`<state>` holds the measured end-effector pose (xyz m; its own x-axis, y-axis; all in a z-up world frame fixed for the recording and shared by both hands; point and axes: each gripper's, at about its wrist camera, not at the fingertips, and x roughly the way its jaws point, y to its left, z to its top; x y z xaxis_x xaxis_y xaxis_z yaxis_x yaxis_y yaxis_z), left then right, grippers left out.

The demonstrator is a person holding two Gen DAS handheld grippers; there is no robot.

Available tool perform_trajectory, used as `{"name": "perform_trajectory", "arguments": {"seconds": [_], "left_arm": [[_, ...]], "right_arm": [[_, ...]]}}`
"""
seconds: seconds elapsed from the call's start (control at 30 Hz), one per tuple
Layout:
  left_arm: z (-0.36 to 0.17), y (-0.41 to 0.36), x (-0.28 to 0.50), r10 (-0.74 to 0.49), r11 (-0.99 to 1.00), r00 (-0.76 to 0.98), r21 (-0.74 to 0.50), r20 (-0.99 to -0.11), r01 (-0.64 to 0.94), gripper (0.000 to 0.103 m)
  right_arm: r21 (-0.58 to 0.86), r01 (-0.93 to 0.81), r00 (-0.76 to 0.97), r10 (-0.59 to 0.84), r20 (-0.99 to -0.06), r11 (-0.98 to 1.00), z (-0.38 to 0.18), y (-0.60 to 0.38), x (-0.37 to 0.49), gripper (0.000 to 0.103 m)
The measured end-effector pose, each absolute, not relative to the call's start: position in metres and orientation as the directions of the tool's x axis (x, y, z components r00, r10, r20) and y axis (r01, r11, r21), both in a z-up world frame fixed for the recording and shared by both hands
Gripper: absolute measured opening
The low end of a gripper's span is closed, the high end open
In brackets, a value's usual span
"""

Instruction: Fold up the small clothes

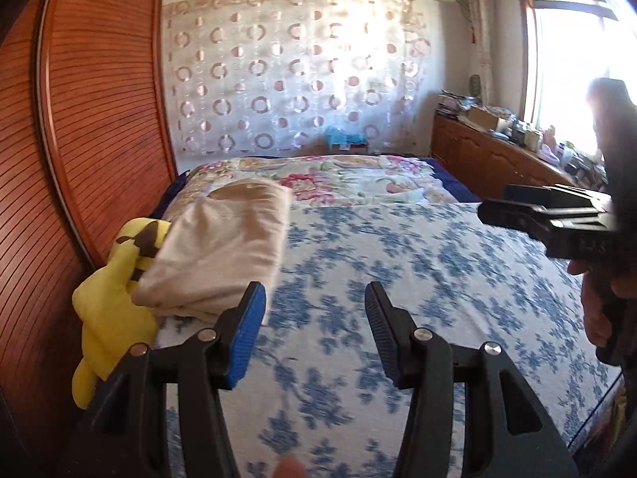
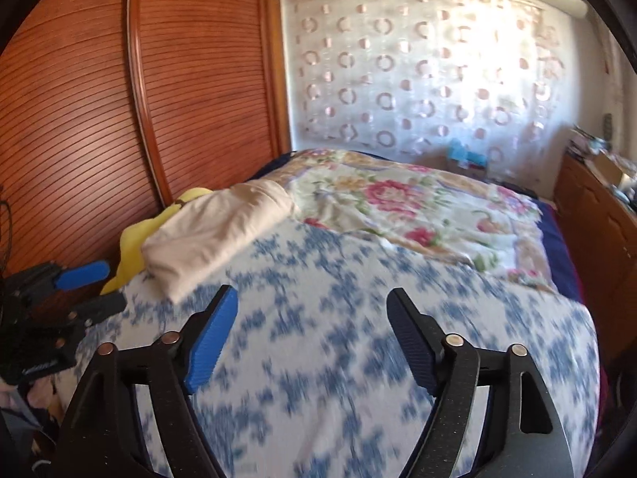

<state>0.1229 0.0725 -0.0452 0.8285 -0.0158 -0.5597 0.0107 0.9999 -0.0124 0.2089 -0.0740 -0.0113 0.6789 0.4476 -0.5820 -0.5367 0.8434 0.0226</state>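
Both your grippers, left gripper [image 1: 314, 318] and right gripper [image 2: 312, 326], hover with fingers apart and empty above the blue-flowered bedspread [image 1: 398, 263], while the folded cream cloth garment [image 1: 223, 247] lies ahead-left, long axis running away, nearer your left.

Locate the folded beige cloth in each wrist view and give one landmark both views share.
Left wrist view: the folded beige cloth lies left of centre on the blue-flowered bedspread, just beyond the left gripper's blue pad.
Right wrist view: the cloth lies left of centre, above the right gripper's left finger.
Shared landmark: the yellow plush toy touching the cloth's left side.
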Motion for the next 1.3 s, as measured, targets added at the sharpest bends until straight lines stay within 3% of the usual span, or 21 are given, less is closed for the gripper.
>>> {"name": "perform_trajectory", "arguments": {"seconds": [0.27,0.63,0.93,1.3], "left_arm": [[-0.033,0.029,0.107,-0.093,0.995,0.827,-0.021,-0.555,0.097,0.051],[0.004,0.006,0.087,-0.077,0.996,0.861,0.002,-0.502,0.09,0.051],[0.032,0.007,0.08,-0.074,0.997,0.883,-0.008,-0.463,0.079,0.051],[0.037,0.009,0.079,-0.068,0.997,0.888,-0.008,-0.455,0.072,0.051]], "right_arm": [[0.017,-0.426,0.753,0.365,-0.548,0.904,-0.01,-0.126,0.153,0.086],[-0.019,-0.284,0.849,0.242,-0.47,0.959,0.017,-0.163,0.104,0.087],[-0.009,-0.229,0.891,0.206,-0.404,0.973,0.041,-0.184,0.083,0.087],[0.007,-0.217,0.89,0.201,-0.41,0.976,0.037,-0.188,0.083,0.087]]}}
